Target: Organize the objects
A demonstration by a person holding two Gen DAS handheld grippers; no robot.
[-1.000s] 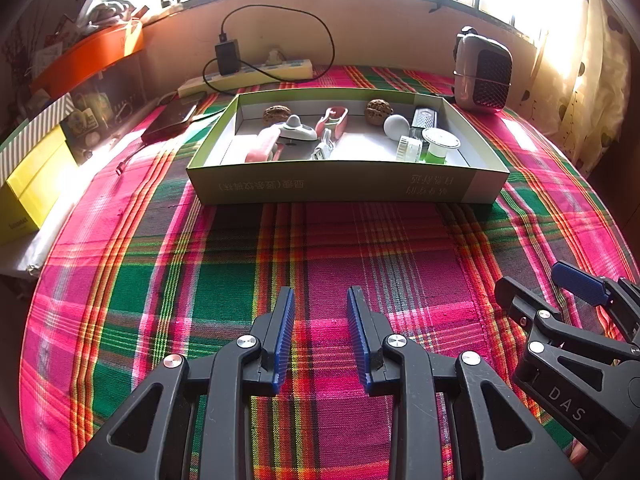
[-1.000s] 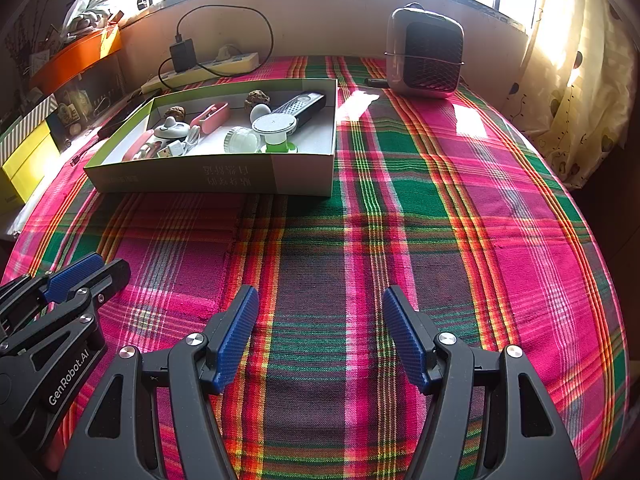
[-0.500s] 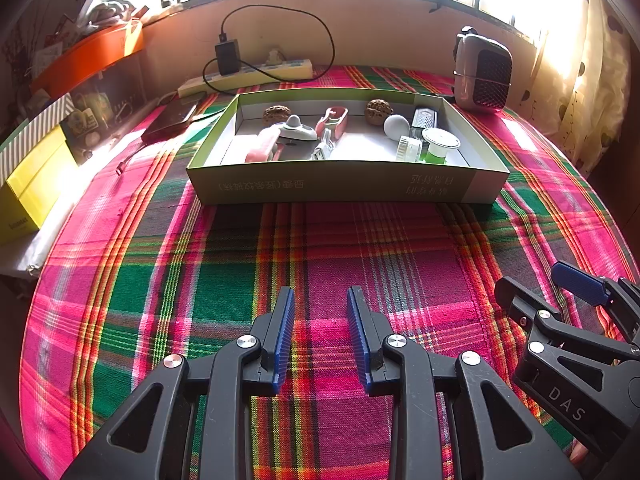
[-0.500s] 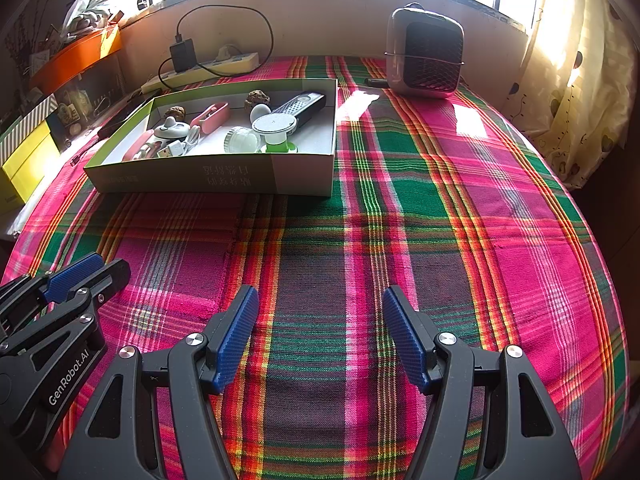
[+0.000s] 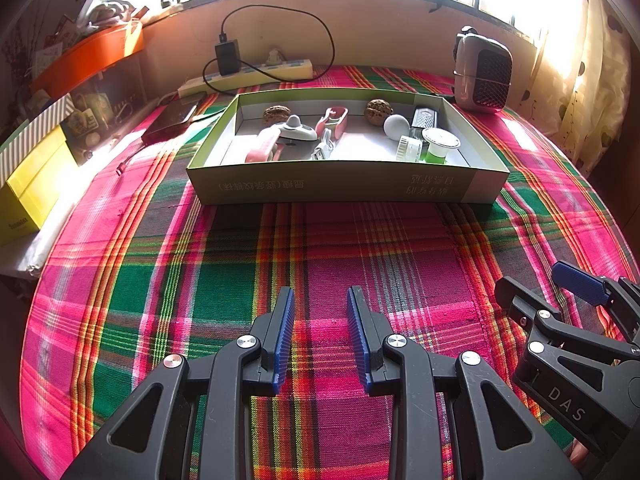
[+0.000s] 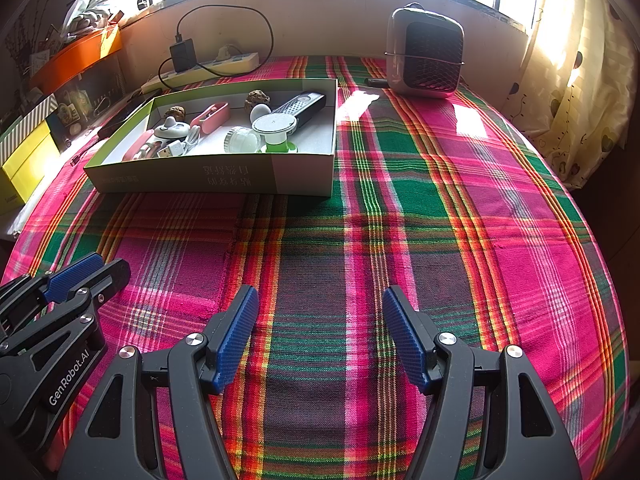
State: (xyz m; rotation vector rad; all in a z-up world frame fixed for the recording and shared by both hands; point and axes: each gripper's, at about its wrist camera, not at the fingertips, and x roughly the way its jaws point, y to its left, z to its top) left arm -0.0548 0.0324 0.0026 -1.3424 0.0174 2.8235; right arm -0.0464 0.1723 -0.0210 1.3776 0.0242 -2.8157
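Note:
A shallow green box [image 5: 344, 188] [image 6: 208, 178] lies on the plaid cloth well beyond both grippers. Inside it are two walnuts [image 5: 378, 111], a pink case [image 5: 332, 120], a white round gadget [image 5: 294, 130], a white ball [image 5: 396, 126], a black remote [image 6: 304, 106], a green-footed white disc [image 5: 440, 146] and a cable. My left gripper [image 5: 320, 316] hovers over bare cloth, open, nothing between its blue pads. My right gripper [image 6: 320, 320] stands open wider, also empty. Each gripper shows at the edge of the other's view.
A small heater [image 6: 426, 54] stands at the back right. A power strip [image 5: 248, 76] with a plugged charger lies along the wall. A dark phone [image 5: 170, 122] lies left of the box. A yellow box [image 5: 32, 184] and an orange tray [image 5: 90, 56] sit at the left; curtain at right.

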